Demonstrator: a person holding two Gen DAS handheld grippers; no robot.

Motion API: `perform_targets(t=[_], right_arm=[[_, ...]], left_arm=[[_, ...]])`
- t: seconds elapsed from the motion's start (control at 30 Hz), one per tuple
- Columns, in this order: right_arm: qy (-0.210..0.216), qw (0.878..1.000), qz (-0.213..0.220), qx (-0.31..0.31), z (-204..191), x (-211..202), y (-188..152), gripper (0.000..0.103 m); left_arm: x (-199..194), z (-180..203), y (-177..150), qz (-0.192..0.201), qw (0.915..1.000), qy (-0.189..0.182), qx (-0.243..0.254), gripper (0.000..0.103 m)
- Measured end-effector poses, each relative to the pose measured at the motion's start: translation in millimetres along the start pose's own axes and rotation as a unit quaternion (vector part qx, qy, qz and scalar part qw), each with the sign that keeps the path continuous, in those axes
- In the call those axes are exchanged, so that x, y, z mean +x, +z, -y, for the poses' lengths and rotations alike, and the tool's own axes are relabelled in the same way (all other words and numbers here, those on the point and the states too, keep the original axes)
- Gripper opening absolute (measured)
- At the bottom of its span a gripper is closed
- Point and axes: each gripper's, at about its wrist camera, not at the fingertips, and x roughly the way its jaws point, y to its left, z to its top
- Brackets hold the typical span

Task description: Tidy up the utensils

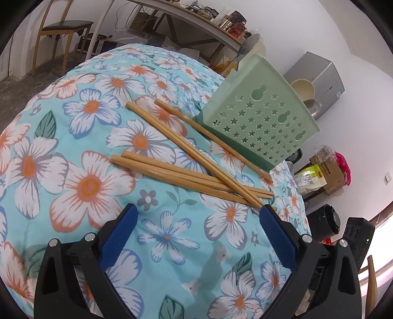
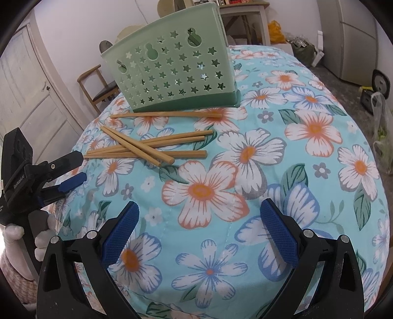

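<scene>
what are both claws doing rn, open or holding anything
Left claw: open, empty, near the chopsticks.
Right claw: open, empty, above the floral cloth.

white walls (image 1: 307, 29) close the room. a floral cloth in blue, white and orange (image 2: 245, 171) covers the near surface. far left in the left wrist view stands a wooden chair with a dark seat (image 1: 61, 27) on grey floor (image 1: 14, 83), beside a long cluttered table (image 1: 191, 17). a panelled white door (image 2: 27, 98) shows left in the right wrist view.
</scene>
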Motion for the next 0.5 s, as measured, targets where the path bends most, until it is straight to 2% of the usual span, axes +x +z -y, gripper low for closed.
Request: perform_targets(t=[0.2, 0.5], right_arm=[[0.003, 1.000, -0.001, 0.005, 2.0, -1.8, 0.1, 0.095], [0.004, 1.000, -0.004, 0.005, 2.0, -1.3, 1.1, 0.095]], left_arm=[[1.0, -4.1, 3.9, 0.001, 0.9998, -0.009, -0.018, 0.097], [3.8, 0.7, 2.3, 0.003, 1.0000, 0.004, 0.001, 0.097]])
